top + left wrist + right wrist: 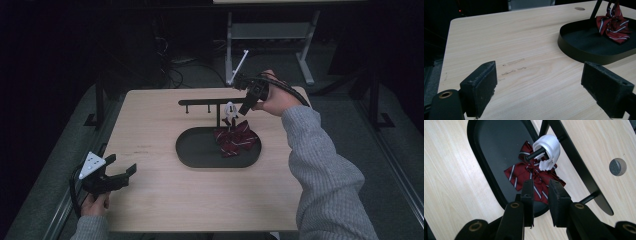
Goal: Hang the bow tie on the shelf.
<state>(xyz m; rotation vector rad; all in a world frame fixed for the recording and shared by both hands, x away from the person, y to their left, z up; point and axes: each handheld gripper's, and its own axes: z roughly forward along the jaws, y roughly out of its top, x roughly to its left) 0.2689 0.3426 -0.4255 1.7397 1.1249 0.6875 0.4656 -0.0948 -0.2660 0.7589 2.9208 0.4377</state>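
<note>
Right gripper hovers slightly parted, holding nothing, above bow tie. Tie hangs by white band from rack peg, over tray.

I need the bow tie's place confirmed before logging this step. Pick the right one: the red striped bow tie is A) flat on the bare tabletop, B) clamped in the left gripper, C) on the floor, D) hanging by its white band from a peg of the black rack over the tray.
D: the white band loops over a rack peg, with the bow tie dangling over the black tray.
</note>
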